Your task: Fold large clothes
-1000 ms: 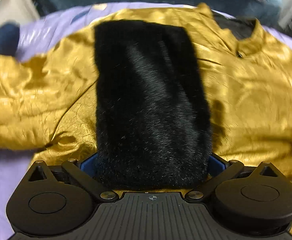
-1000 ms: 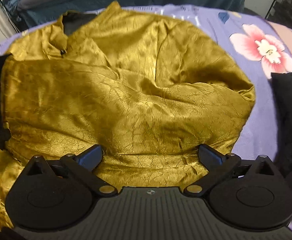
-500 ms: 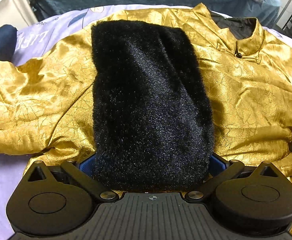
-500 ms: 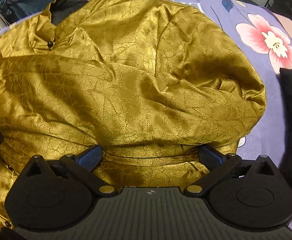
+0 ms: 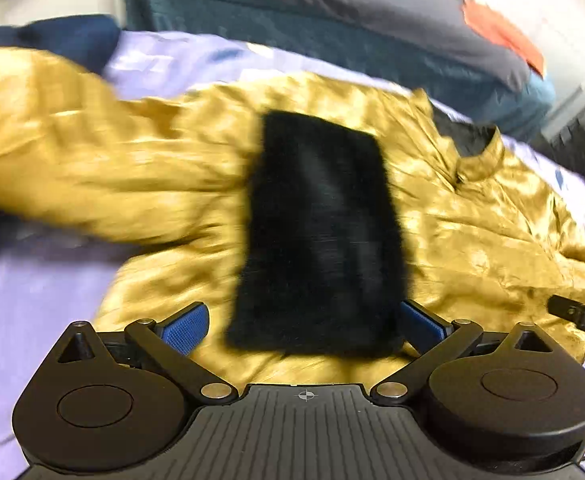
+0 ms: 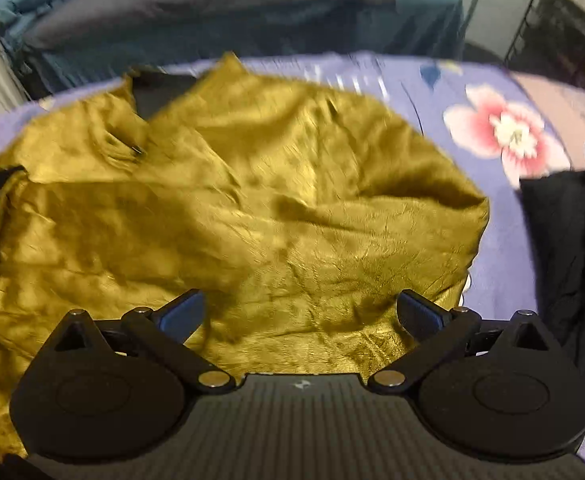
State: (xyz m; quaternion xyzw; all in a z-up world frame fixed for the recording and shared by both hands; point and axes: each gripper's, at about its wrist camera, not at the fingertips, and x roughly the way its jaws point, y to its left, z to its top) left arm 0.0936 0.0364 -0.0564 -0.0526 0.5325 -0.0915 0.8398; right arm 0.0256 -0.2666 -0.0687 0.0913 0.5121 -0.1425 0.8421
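Note:
A gold satin jacket lies spread on a lilac bedsheet. Its black fur cuff lies folded over the jacket's front, just ahead of my left gripper. The left gripper is open and holds nothing; its blue pads stand wide apart. In the right wrist view the jacket lies bunched with its collar at the far left. My right gripper is open and empty just above the jacket's near edge.
A dark garment lies at the right on the flowered sheet. A navy cloth sits at the far left. A blue and grey bed runs along the back, a wire rack at the far right.
The left gripper has pulled back and up from the fur cuff, and the cuff now lies free on the jacket. The right gripper has also drawn back a little. Both views are motion-blurred.

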